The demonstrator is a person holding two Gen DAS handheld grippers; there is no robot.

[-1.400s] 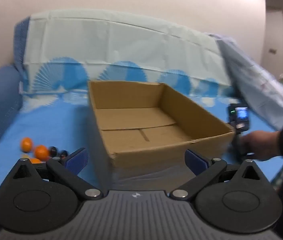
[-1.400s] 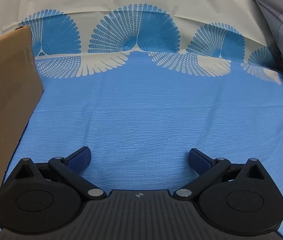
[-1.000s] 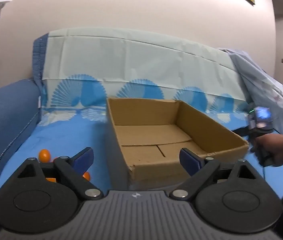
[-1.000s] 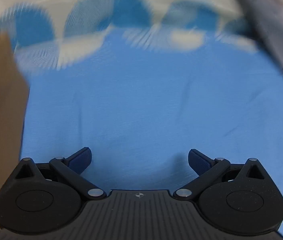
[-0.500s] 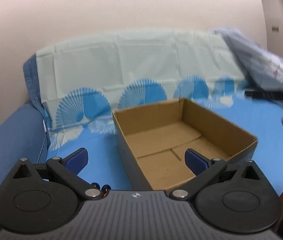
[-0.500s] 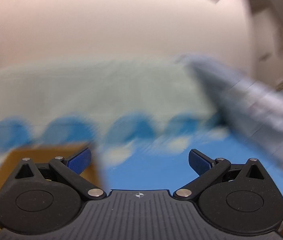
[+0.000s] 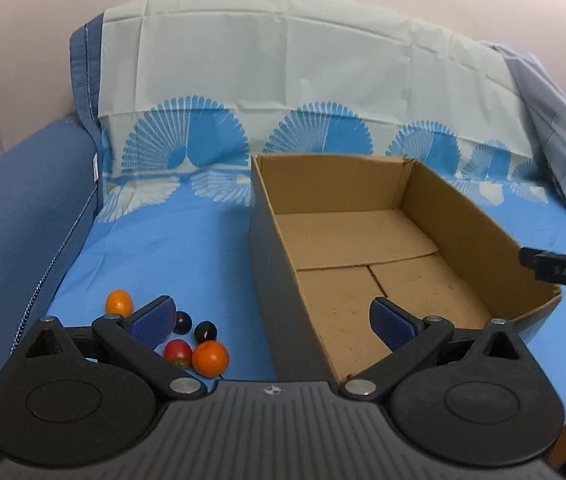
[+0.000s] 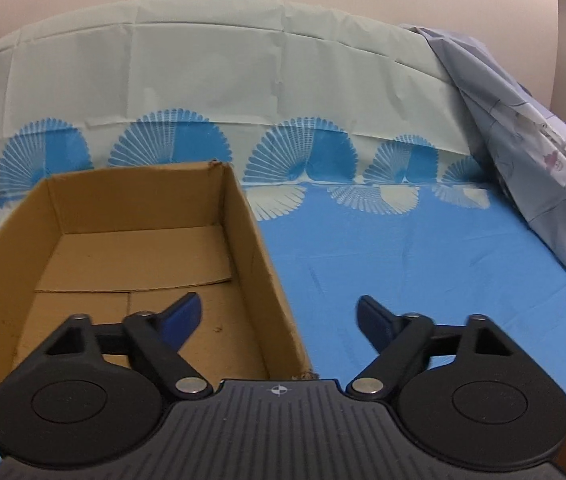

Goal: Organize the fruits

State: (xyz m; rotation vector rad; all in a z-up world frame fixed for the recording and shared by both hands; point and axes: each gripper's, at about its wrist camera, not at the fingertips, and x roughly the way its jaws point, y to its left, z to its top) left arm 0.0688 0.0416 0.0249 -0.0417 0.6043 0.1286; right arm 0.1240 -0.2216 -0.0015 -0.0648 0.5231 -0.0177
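Note:
An open, empty cardboard box (image 7: pixel 363 236) sits on a blue bed sheet. Left of it lies a small cluster of fruit: two oranges (image 7: pixel 210 358) (image 7: pixel 119 301), a red tomato-like fruit (image 7: pixel 177 352) and two dark round fruits (image 7: pixel 205 331). My left gripper (image 7: pixel 271 318) hangs open just short of the box's near left corner, the fruit beside its left finger. My right gripper (image 8: pixel 277 318) is open with its jaws closing. The right wall of the box (image 8: pixel 259 264) shows in the gap between its fingers, and the pads press on nothing. Its tip (image 7: pixel 563 268) pokes in at the left view's right edge.
A blue sofa arm (image 7: pixel 15 208) rises at the left. A pale cover with blue fan prints (image 8: pixel 219 92) drapes the backrest behind the box. A crumpled grey-blue cloth (image 8: pixel 543 184) lies at the right. Bare blue sheet (image 8: pixel 423 264) stretches right of the box.
The right view swung left from the sheet and wall onto the box, and its fingers now stand closer together. The left view shifted, bringing the fruit cluster back into sight at lower left.

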